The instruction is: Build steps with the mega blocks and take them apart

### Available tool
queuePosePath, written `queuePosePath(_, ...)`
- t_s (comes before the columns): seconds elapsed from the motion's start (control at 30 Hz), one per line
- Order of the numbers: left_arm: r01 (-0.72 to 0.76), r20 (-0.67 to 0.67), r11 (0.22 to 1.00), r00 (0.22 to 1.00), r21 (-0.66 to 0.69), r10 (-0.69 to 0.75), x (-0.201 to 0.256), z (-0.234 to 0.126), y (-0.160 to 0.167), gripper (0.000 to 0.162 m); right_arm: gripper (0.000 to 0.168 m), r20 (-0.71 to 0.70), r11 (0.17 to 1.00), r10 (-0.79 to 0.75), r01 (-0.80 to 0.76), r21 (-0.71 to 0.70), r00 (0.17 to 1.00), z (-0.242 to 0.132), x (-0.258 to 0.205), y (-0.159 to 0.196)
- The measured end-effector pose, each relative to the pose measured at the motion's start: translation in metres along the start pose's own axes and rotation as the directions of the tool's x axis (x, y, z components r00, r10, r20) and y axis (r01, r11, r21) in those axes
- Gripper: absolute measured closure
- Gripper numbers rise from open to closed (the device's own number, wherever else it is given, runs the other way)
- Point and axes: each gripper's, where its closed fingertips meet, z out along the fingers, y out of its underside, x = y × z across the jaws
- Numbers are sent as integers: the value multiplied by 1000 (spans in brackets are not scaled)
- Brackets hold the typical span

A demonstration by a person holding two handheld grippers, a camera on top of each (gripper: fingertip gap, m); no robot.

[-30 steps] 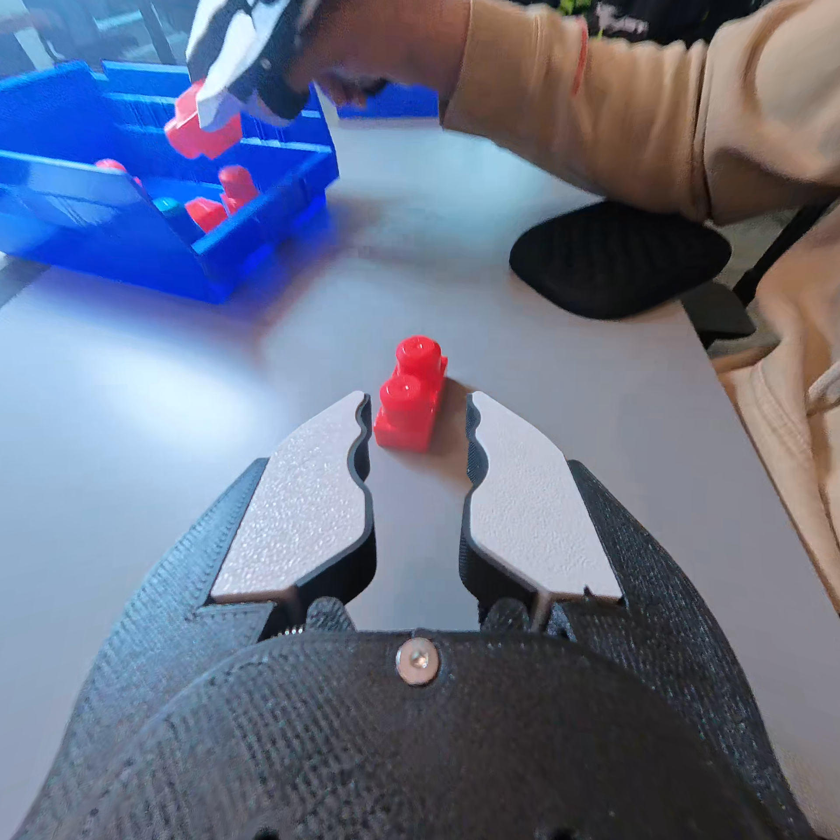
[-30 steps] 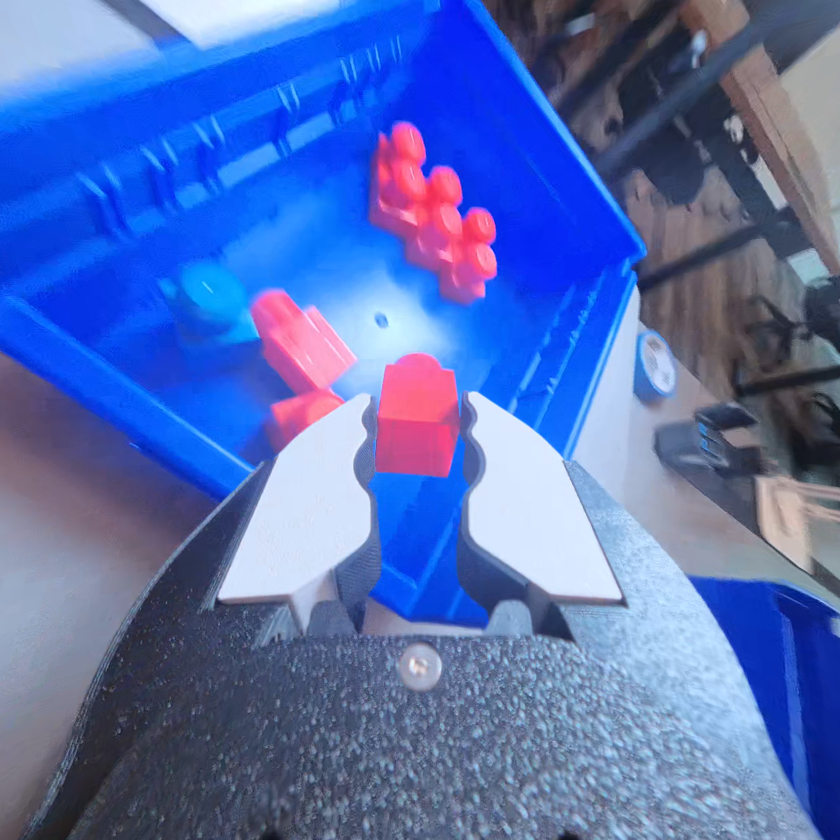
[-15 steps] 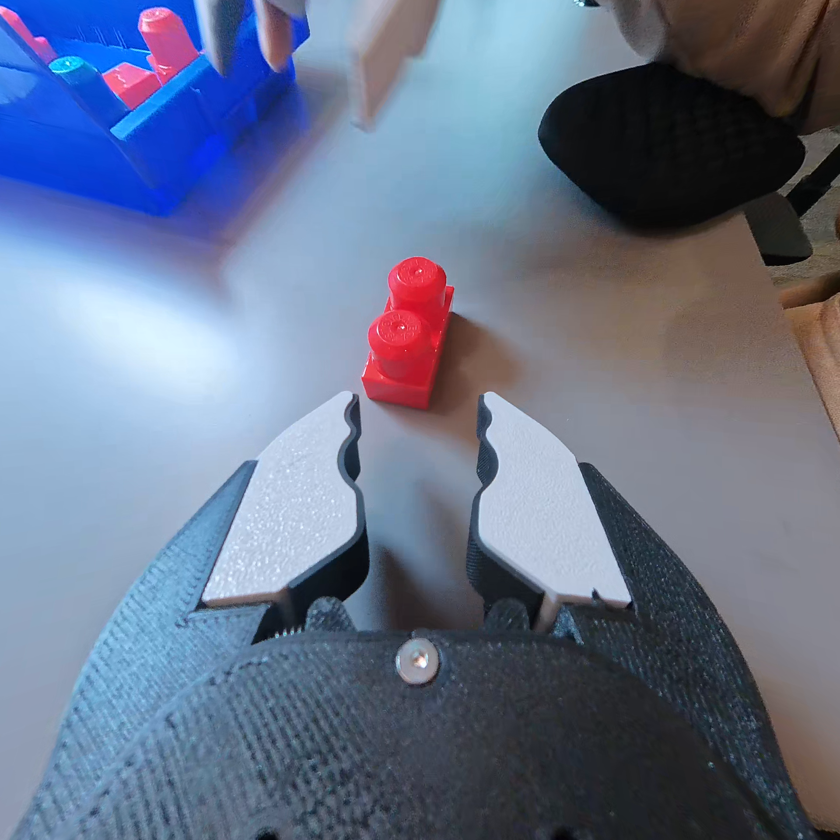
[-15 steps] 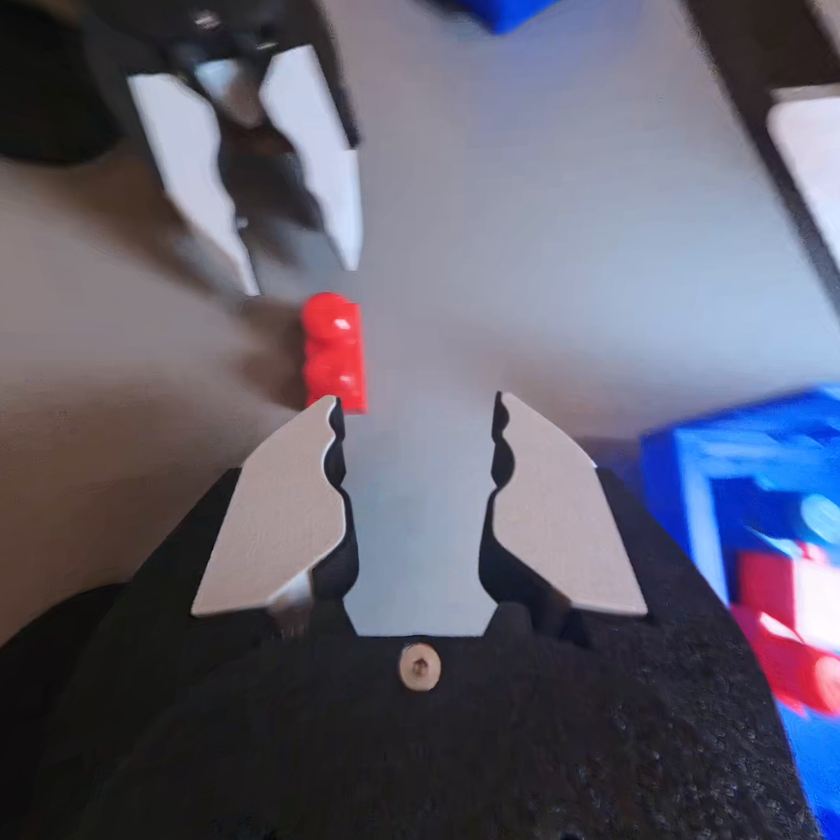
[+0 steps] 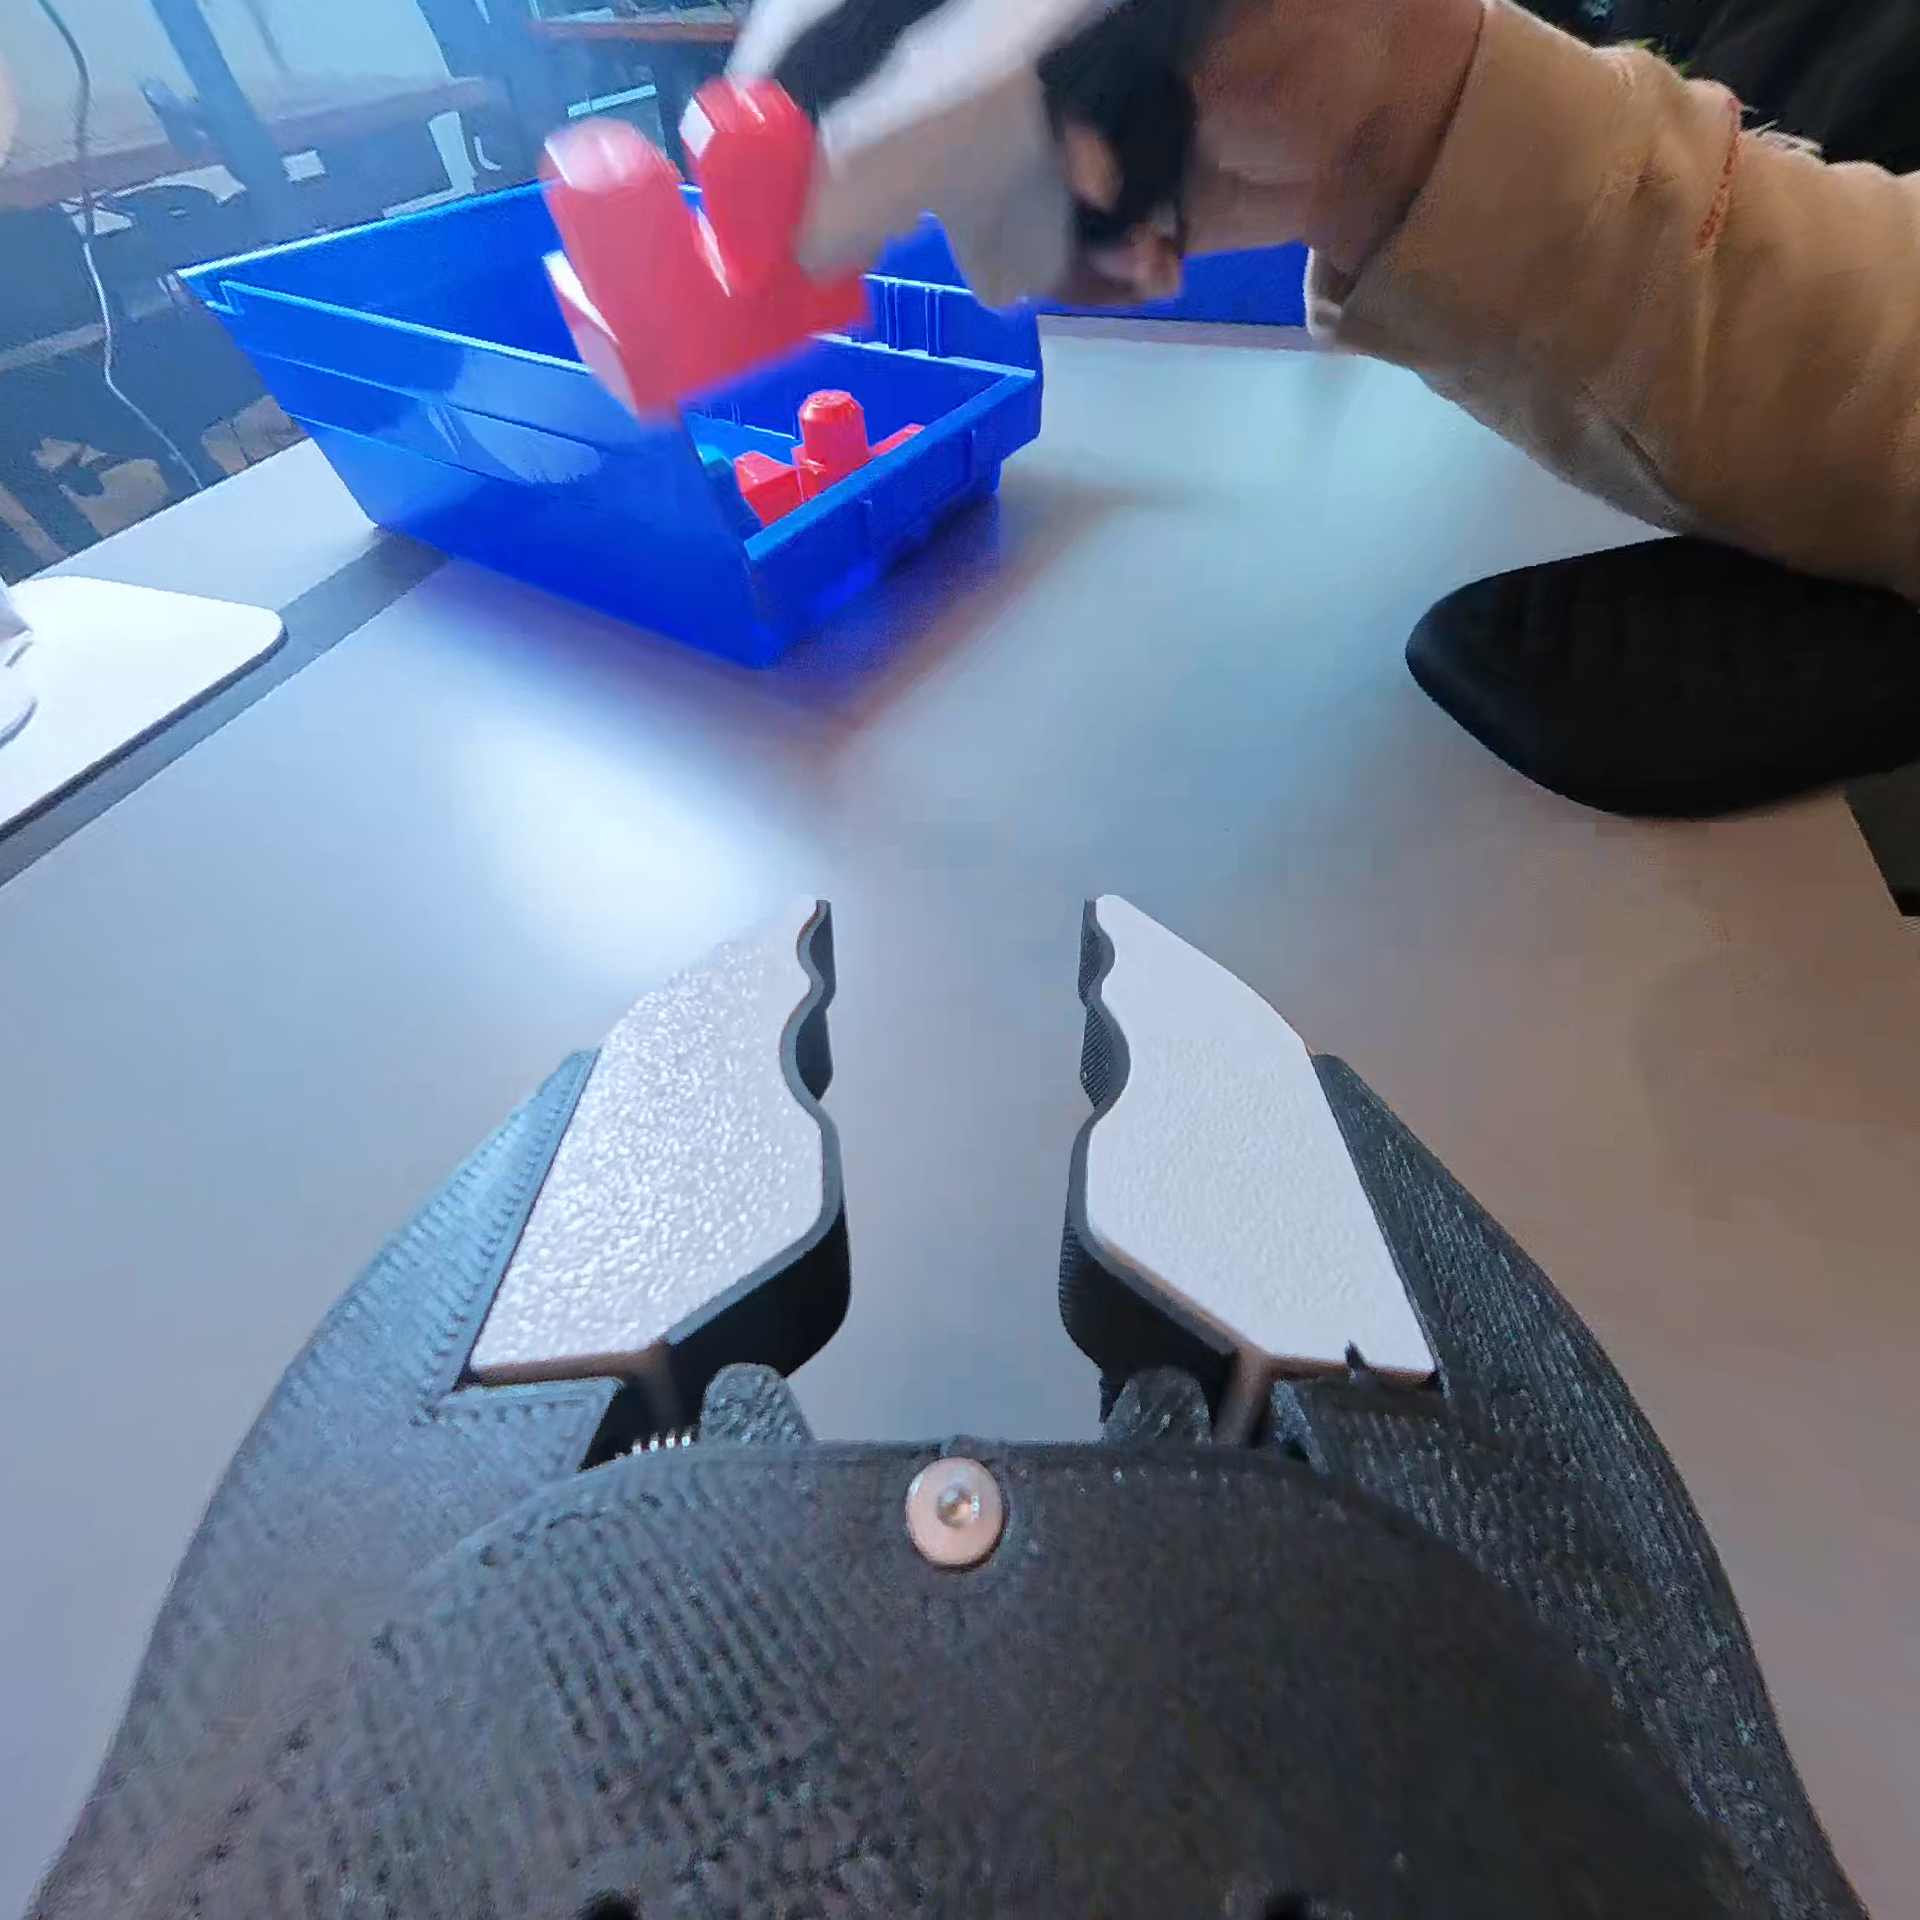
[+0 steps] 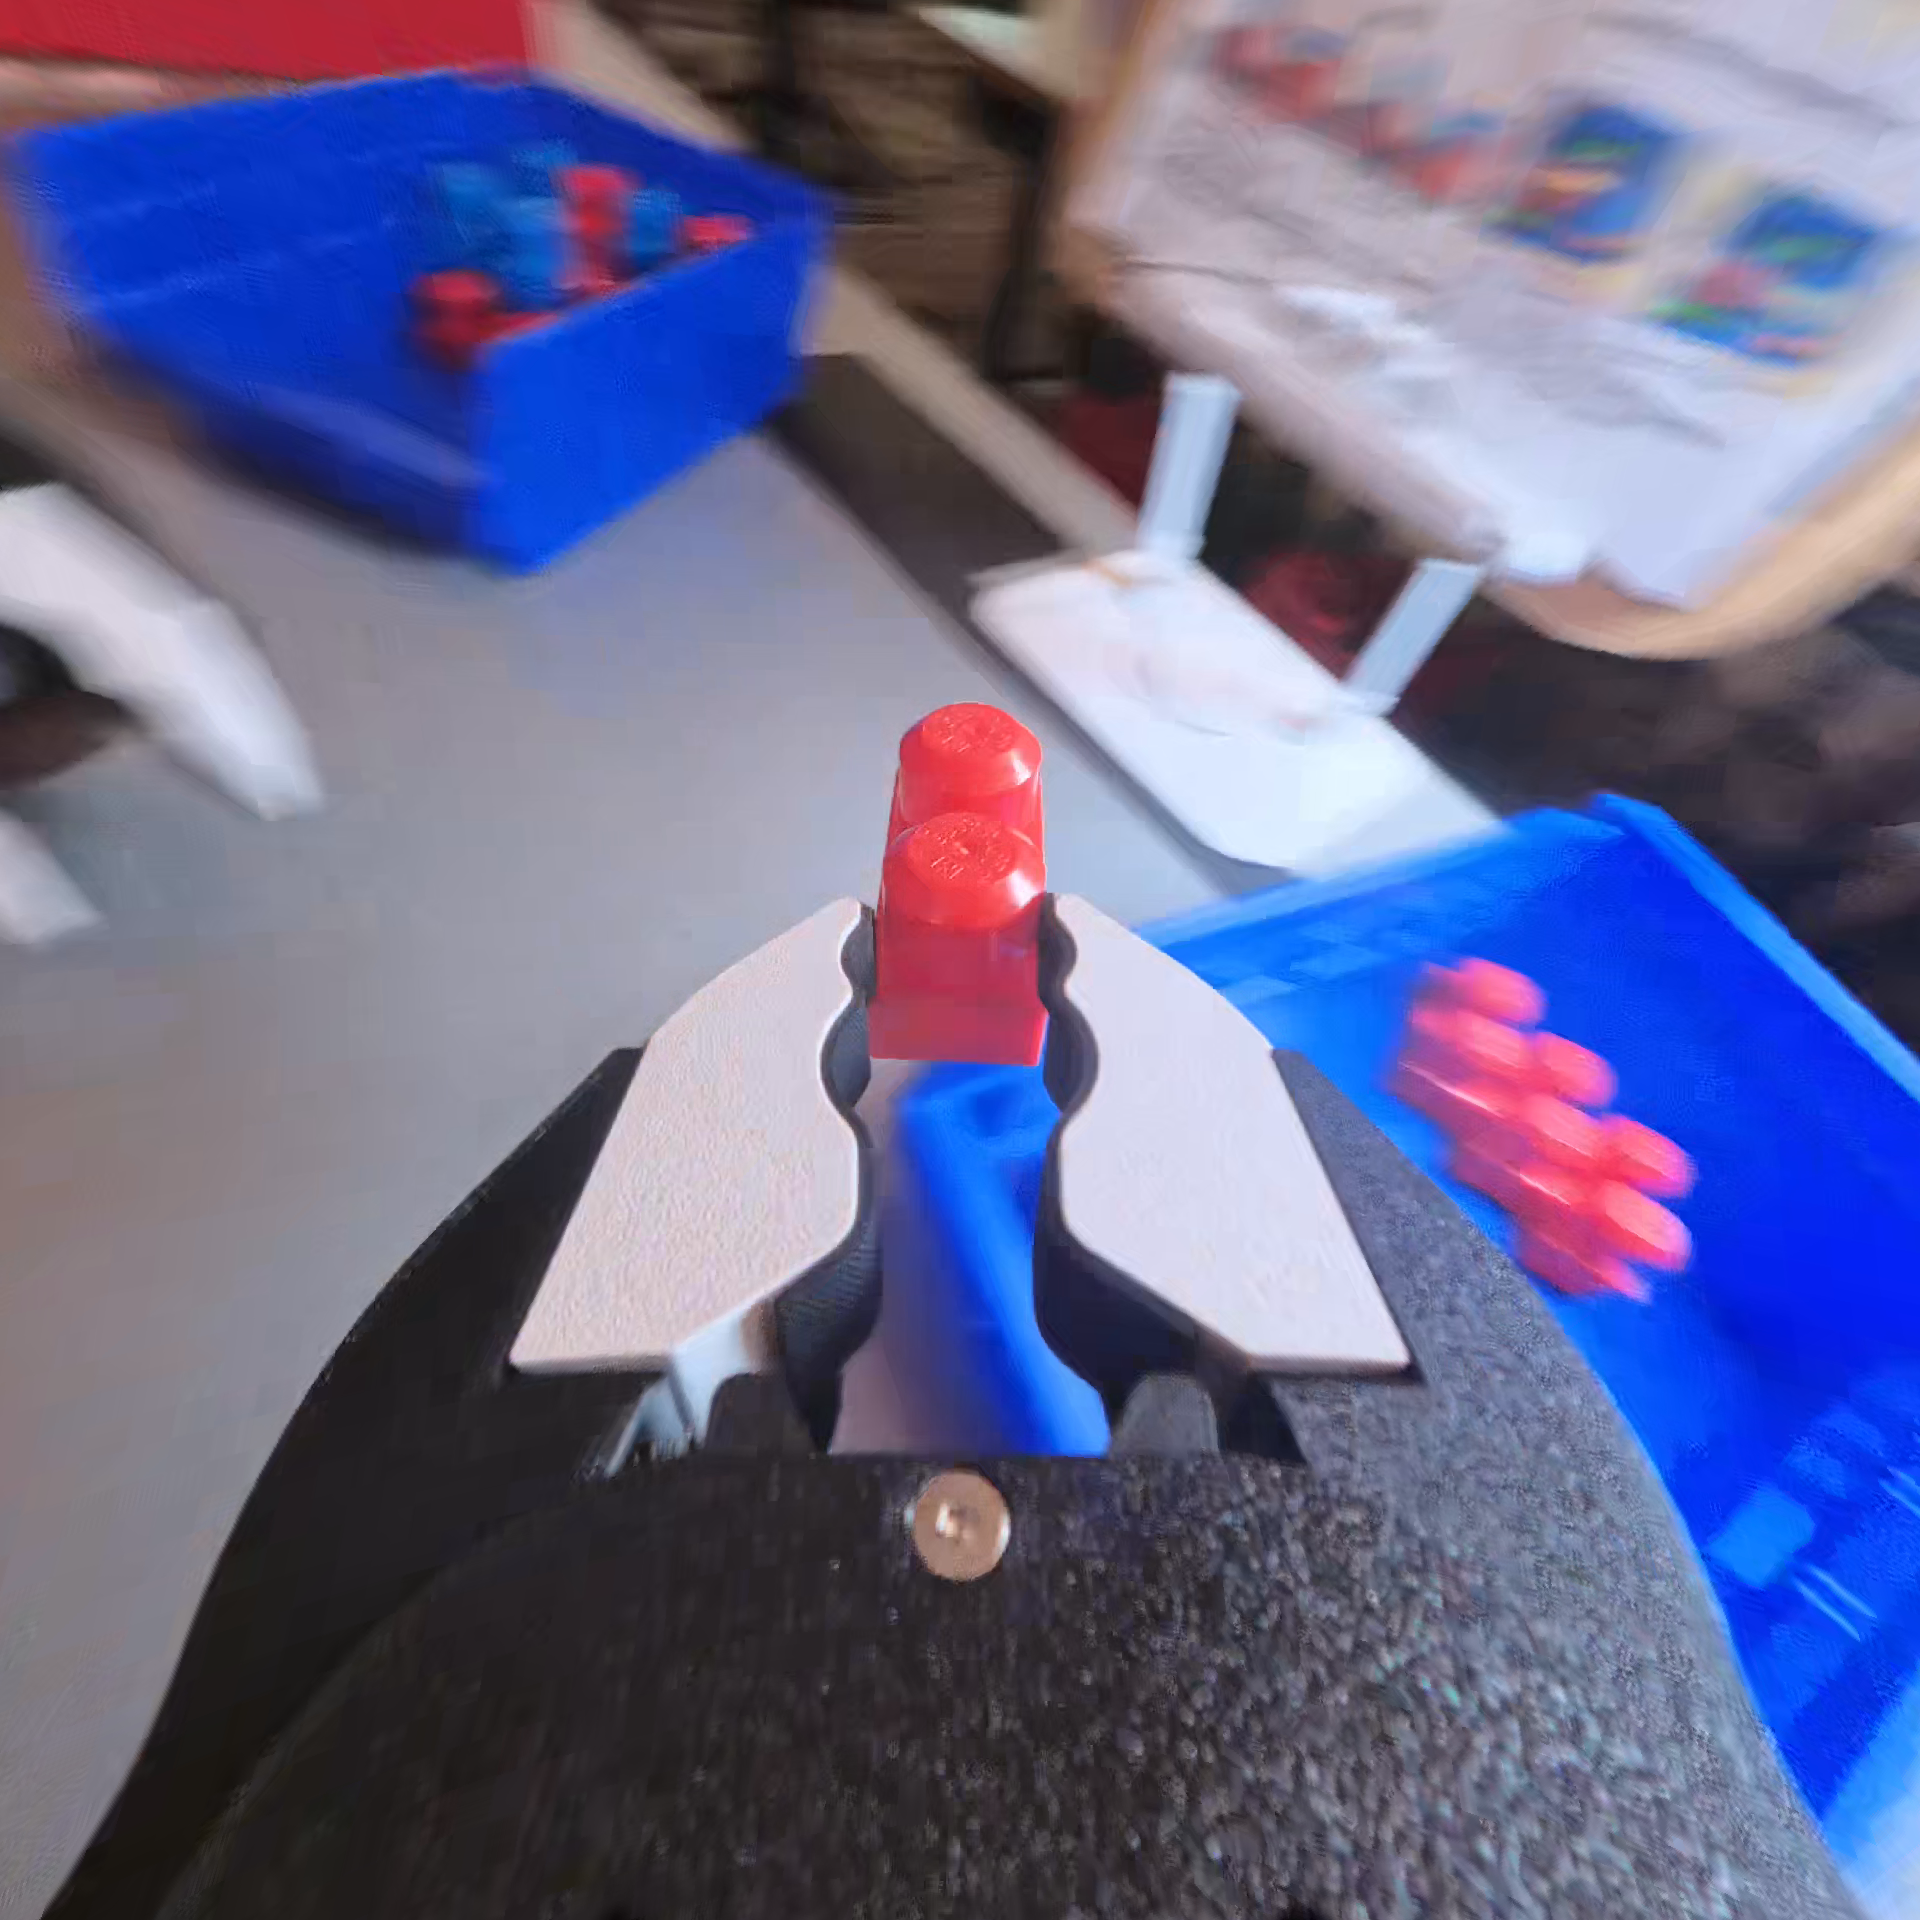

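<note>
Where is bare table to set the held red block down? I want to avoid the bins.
The grey table is bare between the open left gripper and the blue bin, and rightward to the black pad. The bin is crowded with red blocks. The right gripper grips the red block above it.

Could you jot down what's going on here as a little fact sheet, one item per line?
Right tongs: shut on a red two-stud plastic block, held in the air
Left tongs: open, empty, over the grey table
Blue plastic bin: on the table, a few red blocks inside
Second blue bin: farther off, blurred red and blue blocks inside
Black pad: at the table's edge
</note>
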Motion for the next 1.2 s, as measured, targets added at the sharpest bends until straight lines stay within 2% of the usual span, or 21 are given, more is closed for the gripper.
queuePosePath(0.03,3,-1,1000,1000,-4,-3,0,1,2,117,139,-150,999,43,-44,0,988,-5,42,1)
queuePosePath(0.1,-10,-5,1000,1000,-27,10,2,4,7,117,139,-430,991,88,-121,-51,899,-16,124,18)
queuePosePath(0.17,-36,-5,998,999,-47,35,5,6,10,117,139,-599,966,116,-229,-115,792,-19,185,42)
queuePosePath(0.3,-54,0,996,999,-71,54,6,8,16,118,138,-766,886,97,-405,-223,635,-7,259,97)
queuePosePath(0.4,-38,7,997,999,-67,38,2,6,16,118,138,-830,831,91,-501,-242,551,3,284,133)
queuePosePath(0.47,-27,16,998,999,-61,28,-1,5,15,119,140,-846,818,54,-510,-267,530,10,290,144)
queuePosePath(0.53,-20,22,998,1000,-58,22,-3,4,15,119,128,-834,783,50,-540,-310,550,22,283,153)
queuePosePath(0.57,-19,25,998,999,-57,20,-4,3,15,119,128,-830,780,51,-540,-314,556,25,281,153)
queuePosePath(0.63,-19,39,998,999,-57,21,-8,2,14,119,125,-821,807,48,-506,-303,569,27,277,144)
queuePosePath(0.8,-22,182,999,983,-38,28,-50,-24,-6,121,125,-722,942,82,-290,-169,687,26,236,73)
queuePosePath(0.9,-2,353,993,935,-117,44,-107,-66,-14,118,124,-607,985,86,-160,-69,790,16,181,26)
queuePosePath(1.03,135,591,958,805,-253,43,-204,-151,-8,113,123,-416,997,72,-81,-4,907,4,94,-1)
queuePosePath(1.13,336,710,881,704,-334,0,-271,-207,20,108,123,-296,997,71,-64,34,953,0,38,-7)
queuePosePath(1.2,473,753,791,658,-388,-24,-304,-232,50,102,124,-211,995,89,-80,54,973,1,4,-9)
